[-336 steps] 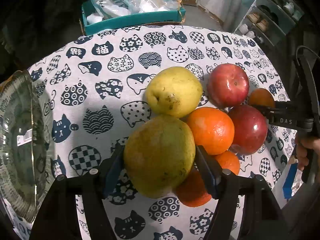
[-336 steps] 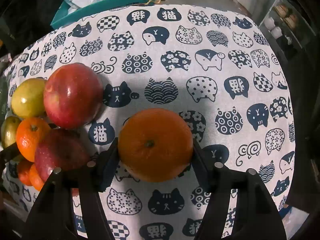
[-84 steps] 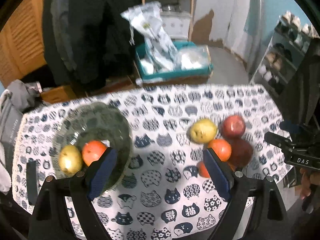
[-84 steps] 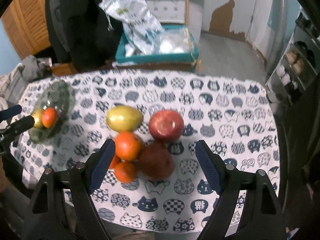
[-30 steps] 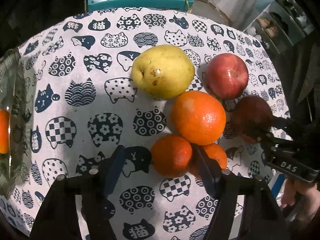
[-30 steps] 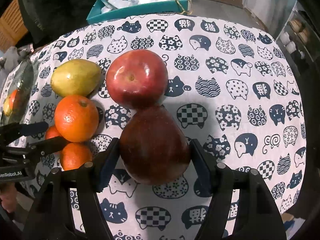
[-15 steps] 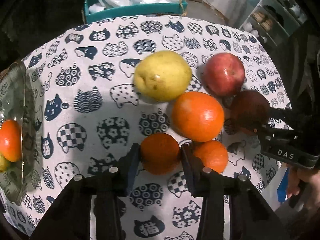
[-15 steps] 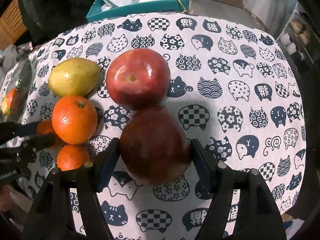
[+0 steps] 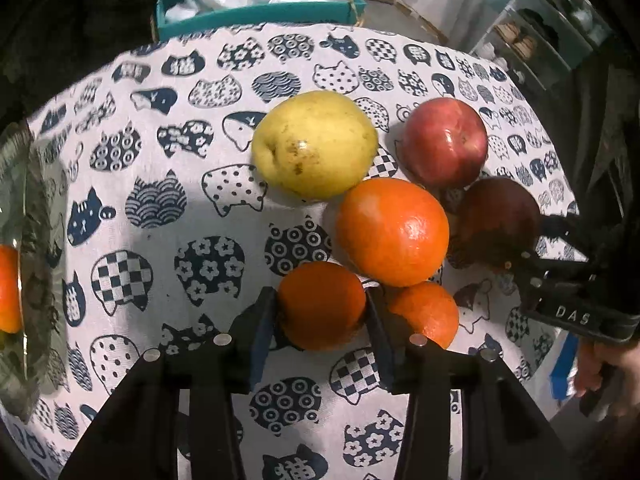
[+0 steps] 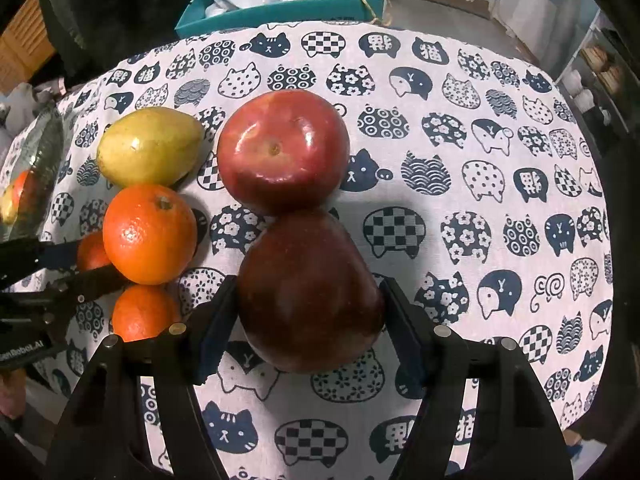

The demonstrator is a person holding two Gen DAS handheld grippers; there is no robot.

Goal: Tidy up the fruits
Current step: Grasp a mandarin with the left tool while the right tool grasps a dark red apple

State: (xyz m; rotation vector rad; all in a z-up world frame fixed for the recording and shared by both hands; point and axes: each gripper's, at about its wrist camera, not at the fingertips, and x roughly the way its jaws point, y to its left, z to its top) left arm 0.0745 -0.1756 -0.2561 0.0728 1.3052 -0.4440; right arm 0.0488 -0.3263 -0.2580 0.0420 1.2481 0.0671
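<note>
On the cat-print tablecloth (image 9: 160, 184) lies a cluster of fruit. My left gripper (image 9: 320, 314) is shut on a small orange (image 9: 322, 304) at the near side of it. Touching that one are a big orange (image 9: 392, 232) and another small orange (image 9: 426, 314). A yellow pear (image 9: 316, 144) and a red apple (image 9: 444, 148) lie behind. My right gripper (image 10: 308, 312) is shut on a dark red fruit (image 10: 308, 288), which leans against the red apple (image 10: 282, 152). A glass bowl (image 9: 36, 208) at the left edge holds an orange (image 9: 8, 292).
A teal box (image 9: 260, 10) stuffed with plastic bags stands just past the table's far edge. Shelving (image 9: 540, 40) fills the right background. A hand (image 9: 608, 380) grips the right tool beyond the table's right edge. Bare cloth stretches between bowl and fruit.
The left jaws have closed onto the small orange, which a second ago lay loose between them. The right gripper keeps its hold on the dark red fruit, unmoved.
</note>
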